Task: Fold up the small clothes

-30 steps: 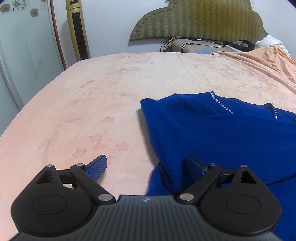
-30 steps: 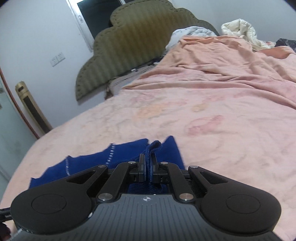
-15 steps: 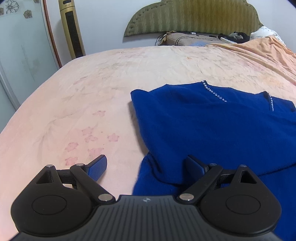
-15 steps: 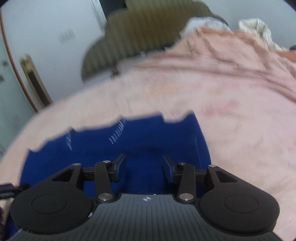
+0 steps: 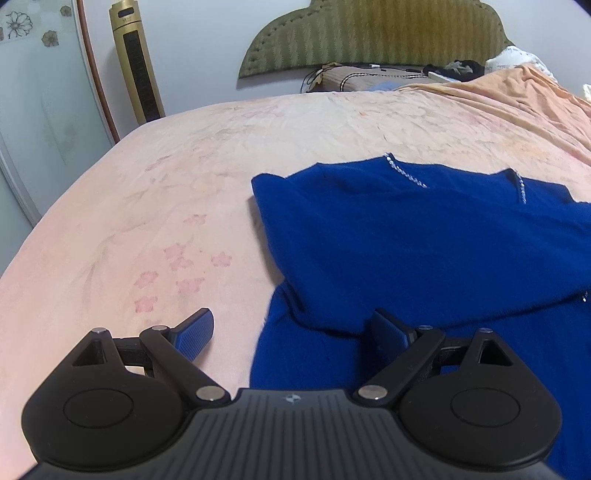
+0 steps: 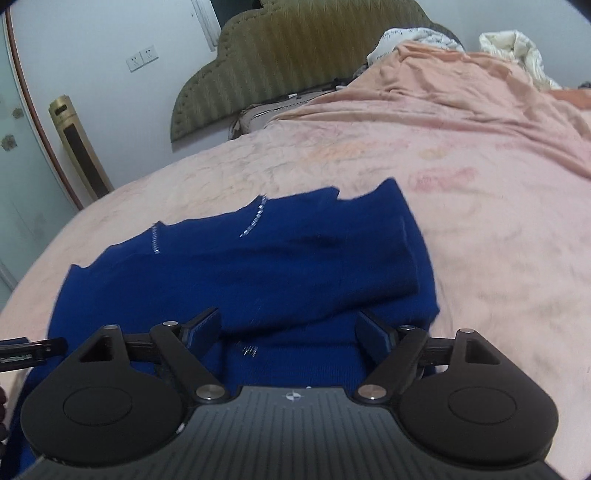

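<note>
A royal-blue knitted top [image 5: 424, 243] with small silver beads at the neckline lies on the pink bed sheet [image 5: 147, 221], its far part folded over the near part. It also shows in the right wrist view [image 6: 258, 273]. My left gripper [image 5: 295, 332] is open and empty, over the top's near left edge. My right gripper [image 6: 288, 328] is open and empty, just above the top's near part. The tip of the left gripper [image 6: 33, 349] shows at the left edge of the right wrist view.
An olive padded headboard [image 5: 369, 33] stands at the far end. A bunched peach blanket [image 6: 461, 92] covers the right of the bed. A gold tower fan [image 5: 136, 62] and a glass door [image 5: 33, 110] stand at the left. Pillows and clutter lie by the headboard.
My right gripper opened and let go of the blue top, then drew back; the released flap now lies folded over the garment. My left gripper stayed open and drew back a little.
</note>
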Motion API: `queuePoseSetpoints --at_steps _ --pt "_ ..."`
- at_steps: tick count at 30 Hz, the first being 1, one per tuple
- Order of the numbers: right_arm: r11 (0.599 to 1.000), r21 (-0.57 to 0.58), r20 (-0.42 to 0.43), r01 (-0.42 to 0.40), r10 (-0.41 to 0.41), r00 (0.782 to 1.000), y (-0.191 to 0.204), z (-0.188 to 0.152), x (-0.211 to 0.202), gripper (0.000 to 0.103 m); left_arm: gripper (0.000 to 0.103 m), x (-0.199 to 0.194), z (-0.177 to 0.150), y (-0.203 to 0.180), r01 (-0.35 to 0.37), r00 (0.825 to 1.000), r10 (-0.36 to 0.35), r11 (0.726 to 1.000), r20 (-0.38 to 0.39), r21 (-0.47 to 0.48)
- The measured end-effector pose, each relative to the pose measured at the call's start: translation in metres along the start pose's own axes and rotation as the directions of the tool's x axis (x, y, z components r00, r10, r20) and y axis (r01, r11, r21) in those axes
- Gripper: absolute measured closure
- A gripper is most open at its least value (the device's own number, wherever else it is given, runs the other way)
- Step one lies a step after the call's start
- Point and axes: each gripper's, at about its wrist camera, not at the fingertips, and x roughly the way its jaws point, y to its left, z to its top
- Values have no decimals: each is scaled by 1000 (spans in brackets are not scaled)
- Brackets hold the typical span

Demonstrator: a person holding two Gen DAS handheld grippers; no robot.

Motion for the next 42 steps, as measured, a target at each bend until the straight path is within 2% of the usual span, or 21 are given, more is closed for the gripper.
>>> queuePoseSetpoints --at_steps 5,9,15,20,25,27,28,31,34,36,39,42 --pt "1000 -12 -13 -17 17 1000 6 -12 -10 20 10 -11 -12 -6 22 1000 -22 1000 -7 14" --pt "998 -42 -33 -46 45 998 10 -20 -19 17 10 -26 -32 -11 52 999 -51 997 -5 61" --pt "974 -164 -81 -153 141 987 21 -36 -49 16 10 -58 -63 -4 118 992 -123 983 22 143" --pt "973 -184 -50 -140 133 990 11 -46 -80 16 10 -68 -73 38 197 980 -197 979 7 47" --pt "987 -154 11 -54 56 998 -17 -56 -104 16 10 -64 -80 79 255 967 -253 964 33 -81" --pt "994 -108 57 -14 20 998 -31 -57 -107 16 10 -59 -81 86 248 969 -245 961 38 -119" --pt "997 -71 84 7 -1 996 -38 -55 -108 16 10 -57 -81 86 224 974 -219 967 54 -121" --pt "998 -27 131 57 -53 990 -46 -51 -101 16 10 -53 -80 73 142 988 -139 989 72 -37" --pt "994 -75 137 75 -64 988 -33 -53 -90 16 10 -46 -82 64 175 983 -174 985 53 -6" --pt "992 -116 134 46 -31 991 -20 -56 -83 16 10 -47 -83 60 164 984 -164 986 72 8" --pt "989 -149 141 3 18 990 -10 -60 -81 17 10 -45 -83 60 174 982 -172 985 72 -19" --pt "979 -198 161 48 -16 987 1 -54 -79 17 10 -46 -82 60 169 984 -167 985 68 -19"
